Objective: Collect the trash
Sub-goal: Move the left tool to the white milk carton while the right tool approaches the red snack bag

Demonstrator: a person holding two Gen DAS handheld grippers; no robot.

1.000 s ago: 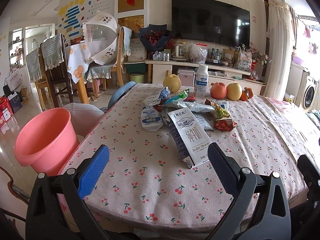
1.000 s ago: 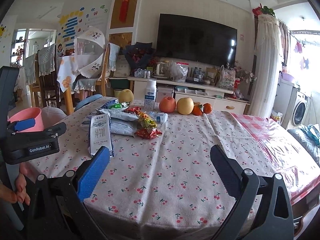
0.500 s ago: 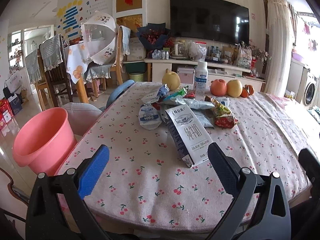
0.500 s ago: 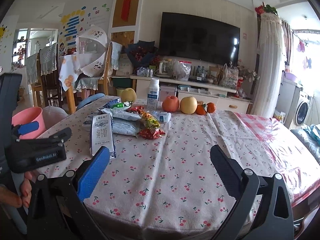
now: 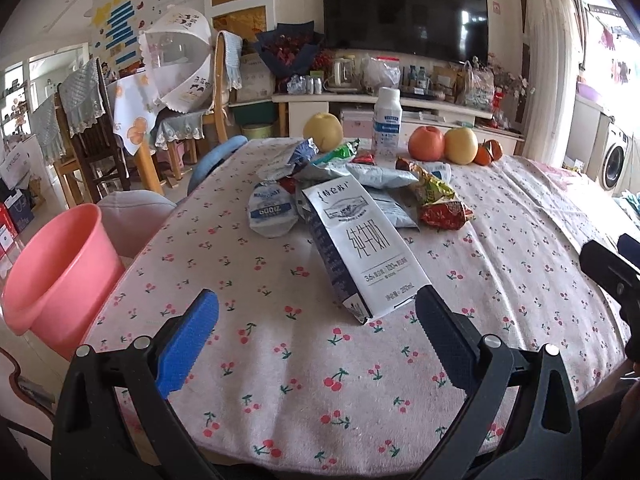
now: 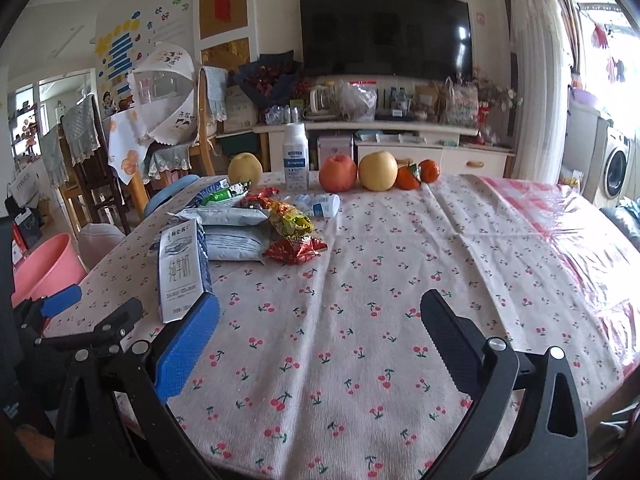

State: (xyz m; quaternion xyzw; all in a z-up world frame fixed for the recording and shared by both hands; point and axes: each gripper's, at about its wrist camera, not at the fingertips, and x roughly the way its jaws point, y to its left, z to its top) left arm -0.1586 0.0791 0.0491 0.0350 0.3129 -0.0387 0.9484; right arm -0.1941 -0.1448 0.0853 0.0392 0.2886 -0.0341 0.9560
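Approach underway: over the last second both claws close in on the desk [image 5: 520, 216] and the trash pile grows in both views. The milk carton [image 5: 360, 248] now lies just ahead of the left claw [image 5: 316, 320], its near end between the spread fingers but not touched. We read that as lining up the first pick; nothing is collected yet.

Left claw: wide open, empty. Right claw [image 6: 320, 328]: wide open, empty, over bare cloth, with the carton ahead and to its left, beside the blue pad.

Pink bucket [image 5: 60, 264] sits off the desk edge, left of the left claw and lower. Probably the drop target, and it looks empty from here.

Counts as far as we can tell:
- milk carton: 1, lying flat
- round white pouch [image 5: 272, 210]: 1, just beyond the carton to the left
- red snack wrapper [image 5: 444, 214]: 1, ahead right of the left claw
- yellow-green wrapper [image 5: 430, 188]: 1, touching the red one
- pale foil bags [image 6: 236, 228]: at least 3, overlapping, so exact count unclear
- small green wrapper [image 6: 224, 194]: 1

Not trash, at the far side:
- white bottle [image 6: 296, 156]: 1, upright
- large round fruit [image 6: 376, 172]: 3
- small oranges [image 6: 416, 172]: 2
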